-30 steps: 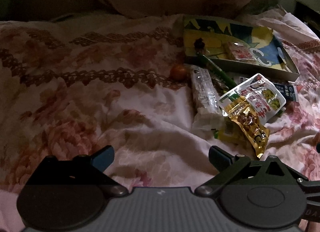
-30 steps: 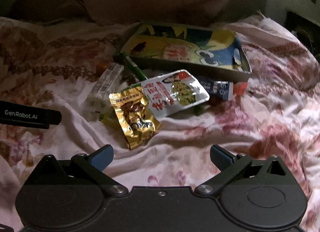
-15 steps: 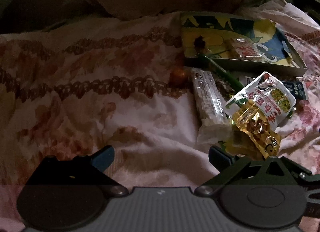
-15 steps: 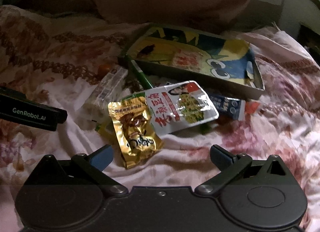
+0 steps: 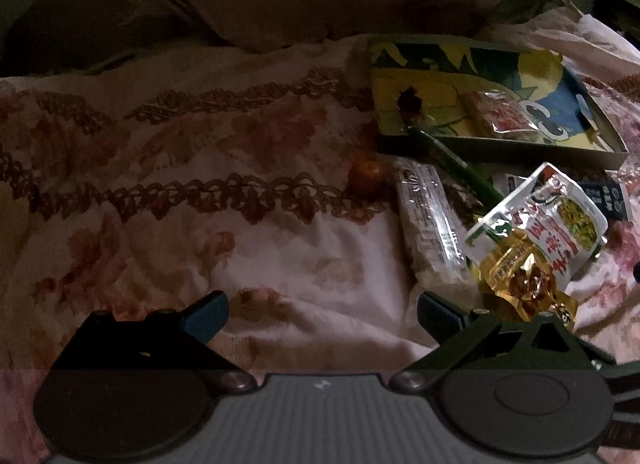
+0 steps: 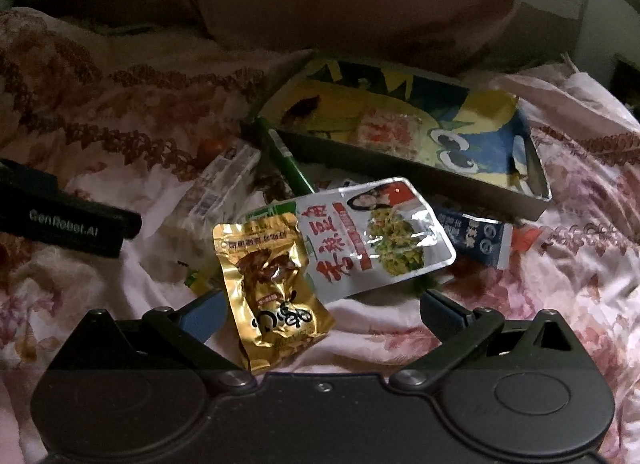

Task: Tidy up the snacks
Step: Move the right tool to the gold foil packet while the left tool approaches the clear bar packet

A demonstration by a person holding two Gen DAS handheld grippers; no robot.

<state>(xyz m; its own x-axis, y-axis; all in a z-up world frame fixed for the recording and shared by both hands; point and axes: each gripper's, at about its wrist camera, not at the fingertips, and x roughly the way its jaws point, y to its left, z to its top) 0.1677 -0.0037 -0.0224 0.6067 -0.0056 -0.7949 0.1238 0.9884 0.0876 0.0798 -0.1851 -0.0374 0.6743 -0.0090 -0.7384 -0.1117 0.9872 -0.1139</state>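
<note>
Snacks lie heaped on the flowered bedspread [image 6: 568, 264], and the gold foil packet [image 6: 272, 288] is the one closest to the right gripper [image 6: 320, 314], whose 2 fingers are spread wide with nothing between them. That packet sits low between the fingers, leaning toward the left fingertip [image 6: 204, 312] and just beside it, with its long axis running away from the camera and tipped a little to the left. From the left wrist view, the left gripper [image 5: 322, 314] is also released and empty; it faces bare quilt, with the gold packet [image 5: 524, 284] off past its right finger, so I judge the right hand the better placed. The packet's upper edge overlaps the white and red pouch [image 6: 376, 240], which could drag along if the grip reaches too far forward. Behind these sit a clear-wrapped bar [image 6: 216, 192], a green stick [image 6: 284, 160], a dark blue sachet [image 6: 480, 240] and a small orange sweet [image 5: 366, 180]. Farther back stands the open tin box [image 6: 536, 200] with its cartoon lining, already holding 1 red-printed packet [image 6: 384, 130], probably the place to put things.
</note>
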